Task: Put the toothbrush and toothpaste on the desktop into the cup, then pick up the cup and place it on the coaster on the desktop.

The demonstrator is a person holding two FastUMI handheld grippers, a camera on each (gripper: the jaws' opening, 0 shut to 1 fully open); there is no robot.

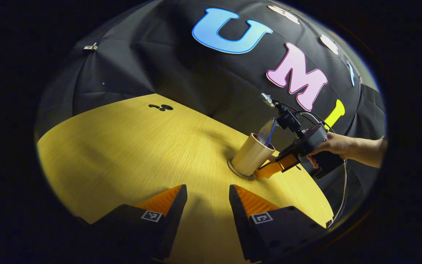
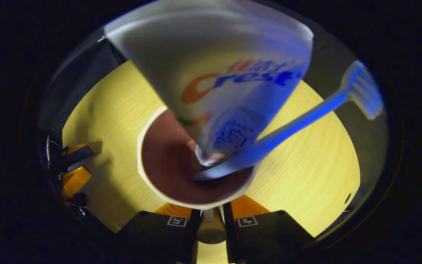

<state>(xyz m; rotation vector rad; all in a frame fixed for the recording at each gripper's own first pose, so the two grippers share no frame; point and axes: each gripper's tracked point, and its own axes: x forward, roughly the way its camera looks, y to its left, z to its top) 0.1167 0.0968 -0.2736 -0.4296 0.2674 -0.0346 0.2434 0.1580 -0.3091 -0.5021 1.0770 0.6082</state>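
Final step: right gripper (image 2: 209,216) clamps the handle (image 2: 211,227) of the cup (image 1: 252,156), seated on the coaster (image 1: 237,171) ahead; release follows. Left gripper (image 1: 207,200) gapes, empty.

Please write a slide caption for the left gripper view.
Right gripper sets beige cup on round coaster.

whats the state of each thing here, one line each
tan ceramic cup: upright on the coaster, gripped by its handle
round brown coaster: flat on the desktop, under the cup
white toothpaste tube: standing in the cup, leaning
blue plastic toothbrush: in the cup, bristle end up
yellow wooden desktop: bare around the cup
left claw: open, holding nothing
right claw: shut on the cup's handle
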